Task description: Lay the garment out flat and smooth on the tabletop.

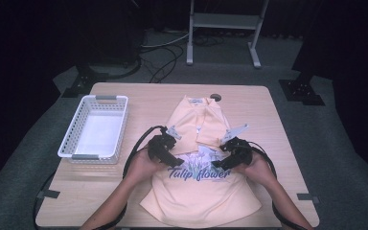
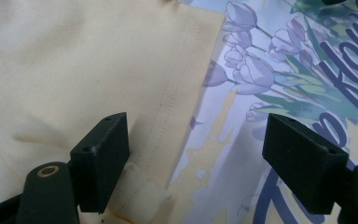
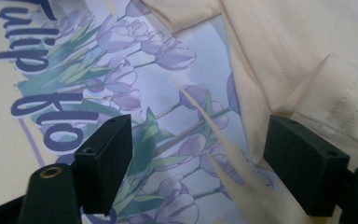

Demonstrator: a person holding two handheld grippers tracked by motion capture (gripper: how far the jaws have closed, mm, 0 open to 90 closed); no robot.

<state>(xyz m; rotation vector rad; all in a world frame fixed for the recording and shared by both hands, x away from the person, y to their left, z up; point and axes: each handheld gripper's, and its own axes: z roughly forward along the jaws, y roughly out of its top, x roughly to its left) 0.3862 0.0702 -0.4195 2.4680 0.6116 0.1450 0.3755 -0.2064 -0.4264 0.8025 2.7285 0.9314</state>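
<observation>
A pale yellow T-shirt [image 1: 199,191] with a tulip print and "Tulip flower" lettering lies on the wooden table [image 1: 249,103], its sleeves folded in over the chest. My left gripper [image 1: 170,154] hovers open over the left folded sleeve hem [image 2: 186,84], jaws wide apart above the fabric and print. My right gripper [image 1: 219,155] is open too, over the right sleeve edge [image 3: 279,70] and the tulip print [image 3: 135,74]. Neither gripper holds cloth. In the left gripper view a ribbed cuff [image 2: 140,196] lies by the left jaw.
A white plastic basket [image 1: 96,127] stands at the table's left, nothing in it. A small dark hole [image 1: 215,97] marks the table's far edge. Beyond the table are a metal stand [image 1: 223,28], cables and dark tripod feet on grey carpet.
</observation>
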